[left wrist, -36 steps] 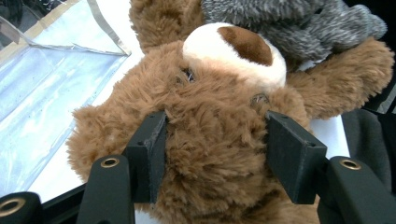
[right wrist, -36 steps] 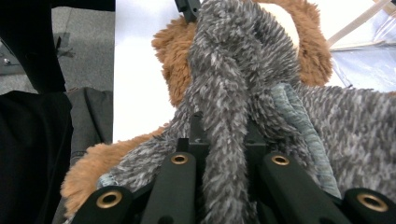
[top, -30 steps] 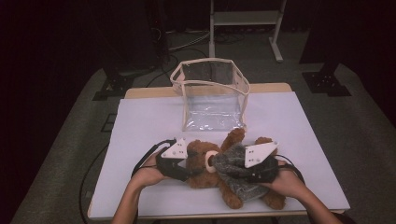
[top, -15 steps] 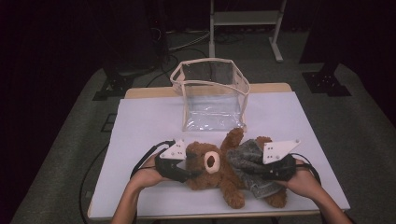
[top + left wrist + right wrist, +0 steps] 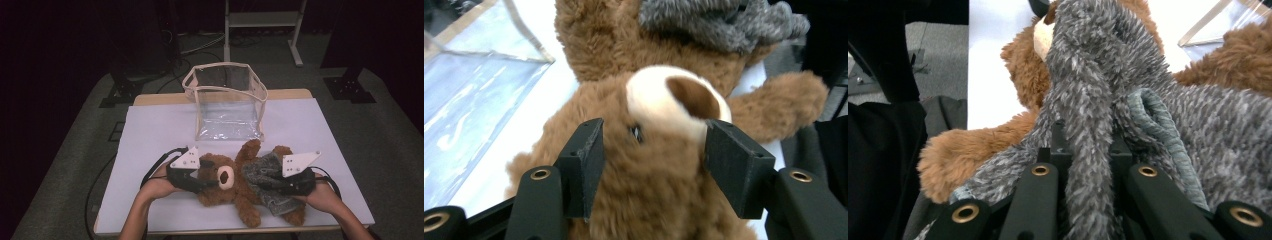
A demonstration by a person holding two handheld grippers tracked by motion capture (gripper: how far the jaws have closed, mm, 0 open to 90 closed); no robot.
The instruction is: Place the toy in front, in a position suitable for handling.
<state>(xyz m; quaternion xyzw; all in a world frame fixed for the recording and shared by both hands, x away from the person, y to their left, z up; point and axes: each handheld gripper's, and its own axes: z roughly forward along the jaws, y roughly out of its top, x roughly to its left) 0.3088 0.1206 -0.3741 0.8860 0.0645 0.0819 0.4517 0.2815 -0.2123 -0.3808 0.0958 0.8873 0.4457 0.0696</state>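
A brown teddy bear (image 5: 216,194) lies on its back at the front of the white table (image 5: 160,130), head toward the left. A grey fuzzy garment (image 5: 266,169) covers its body. My left gripper (image 5: 207,184) is shut on the bear's head; in the left gripper view its jaws (image 5: 651,155) press into the fur on either side of the cream snout (image 5: 659,100). My right gripper (image 5: 265,185) is shut on a bunched fold of the grey garment (image 5: 1098,75), pinched between its jaws (image 5: 1085,145). A bear paw (image 5: 968,145) shows to the left.
A clear plastic bag (image 5: 227,107) with beige trim stands open at the back middle of the table, just beyond the bear. Its corner (image 5: 469,90) lies close to the bear's head. Dark floor and stand legs (image 5: 260,20) surround the table.
My right gripper has moved to the right with the grey garment, drawing it along the bear's body. The left gripper has stayed on the bear's head.
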